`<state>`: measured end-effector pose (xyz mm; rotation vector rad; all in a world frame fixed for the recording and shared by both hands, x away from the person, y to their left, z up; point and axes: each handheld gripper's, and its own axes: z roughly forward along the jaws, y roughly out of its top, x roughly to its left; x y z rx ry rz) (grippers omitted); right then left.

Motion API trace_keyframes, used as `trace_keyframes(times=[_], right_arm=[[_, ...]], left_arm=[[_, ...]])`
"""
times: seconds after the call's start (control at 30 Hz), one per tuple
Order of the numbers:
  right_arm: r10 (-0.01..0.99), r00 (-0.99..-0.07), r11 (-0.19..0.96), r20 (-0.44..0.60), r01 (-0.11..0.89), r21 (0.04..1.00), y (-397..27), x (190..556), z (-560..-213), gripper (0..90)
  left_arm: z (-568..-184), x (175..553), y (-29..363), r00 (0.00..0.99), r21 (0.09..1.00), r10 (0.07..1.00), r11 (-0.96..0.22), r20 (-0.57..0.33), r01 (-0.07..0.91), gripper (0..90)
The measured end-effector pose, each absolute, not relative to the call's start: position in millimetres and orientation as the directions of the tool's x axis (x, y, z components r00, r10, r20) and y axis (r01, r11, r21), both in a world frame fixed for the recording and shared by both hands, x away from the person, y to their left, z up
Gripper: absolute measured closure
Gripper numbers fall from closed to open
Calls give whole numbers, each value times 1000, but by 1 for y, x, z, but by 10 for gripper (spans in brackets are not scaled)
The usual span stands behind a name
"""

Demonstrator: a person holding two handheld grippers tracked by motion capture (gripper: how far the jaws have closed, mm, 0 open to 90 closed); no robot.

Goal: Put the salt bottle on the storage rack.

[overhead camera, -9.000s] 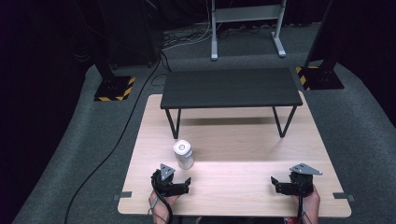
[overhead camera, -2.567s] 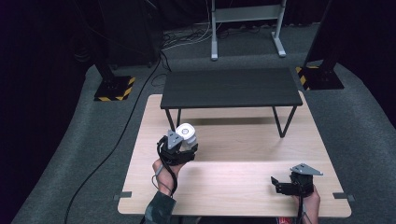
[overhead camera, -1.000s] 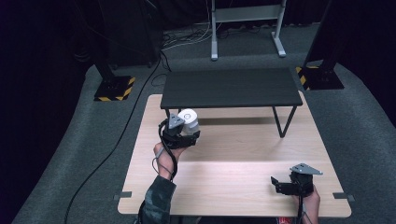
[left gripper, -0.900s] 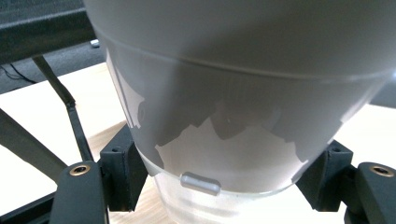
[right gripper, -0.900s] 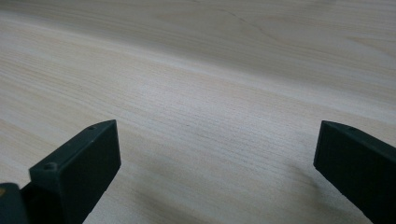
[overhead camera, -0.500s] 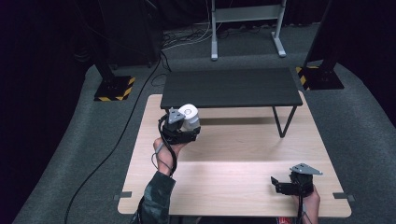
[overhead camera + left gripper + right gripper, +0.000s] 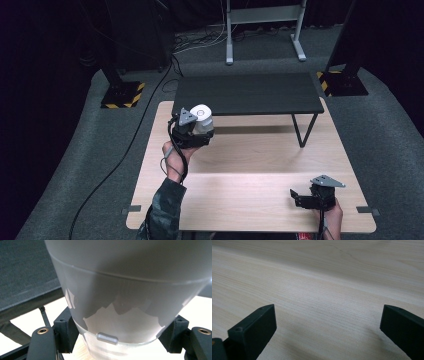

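Observation:
A small clear jar [image 7: 202, 120] with a white lid is held above the light wooden table [image 7: 250, 150], near the front left corner of a low black shelf [image 7: 247, 93]. My left gripper [image 7: 197, 131] is shut on it. In the left gripper view the jar [image 7: 125, 297] looms close between the two black jaws, which press on its lower sides. My right gripper [image 7: 306, 198] rests near the table's front right edge. Its jaws stand wide apart over bare wood in the right gripper view, with nothing between them [image 7: 327, 325].
The black shelf stands on thin legs across the back of the table. Beyond the table lie grey carpet, a black cable [image 7: 125, 155], two stands with yellow-black striped bases [image 7: 122, 95] and a metal frame [image 7: 262, 30].
My left gripper has risen with the jar and moved a little toward the black shelf. The right gripper has stayed where it was.

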<state>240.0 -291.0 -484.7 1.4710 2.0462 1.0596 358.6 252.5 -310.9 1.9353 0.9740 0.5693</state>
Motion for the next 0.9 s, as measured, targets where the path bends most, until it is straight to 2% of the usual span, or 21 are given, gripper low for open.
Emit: trace_keyframes(times=[0.9], right_arm=[[927, -360, 156, 105, 625, 765, -291, 241, -484, 0]], left_arm=[[-270, 375, 251, 608, 868, 793, -327, 36, 375, 282]])
